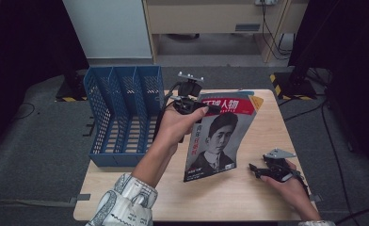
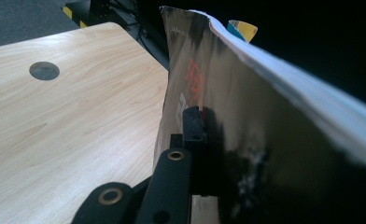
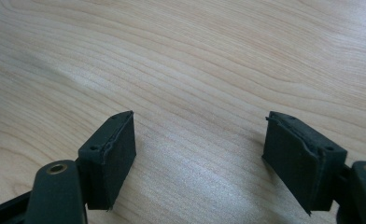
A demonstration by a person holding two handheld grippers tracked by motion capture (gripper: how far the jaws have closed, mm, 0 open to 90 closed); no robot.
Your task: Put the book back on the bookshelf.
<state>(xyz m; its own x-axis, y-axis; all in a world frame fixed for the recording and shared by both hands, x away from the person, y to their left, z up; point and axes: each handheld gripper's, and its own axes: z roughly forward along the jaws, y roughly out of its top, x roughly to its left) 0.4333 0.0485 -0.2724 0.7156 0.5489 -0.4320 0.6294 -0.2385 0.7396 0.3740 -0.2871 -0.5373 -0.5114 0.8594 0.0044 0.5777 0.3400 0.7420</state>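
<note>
A: What is seen from the high view?

B: A magazine (image 1: 216,141) with a red title band and a portrait cover is held raised and tilted above the wooden table (image 1: 229,193), its lower corner close to the tabletop. Its upper left edge is clamped by the left gripper (image 1: 210,109). A blue file rack (image 1: 121,113) is stood at the table's left end, just beside the left hand (image 1: 175,125). The right gripper (image 1: 254,170) is rested low over the table's right part, well apart from the magazine.

A: And the left gripper view?

B: The glossy cover (image 2: 246,116) is seen edge-on, pinched tight between the black jaws, with the bare table (image 2: 69,107) beyond at the left.

A: The right gripper view?

B: Its two pads (image 3: 113,154) are spread wide over plain wood grain (image 3: 195,70); nothing is grasped between them.
</note>
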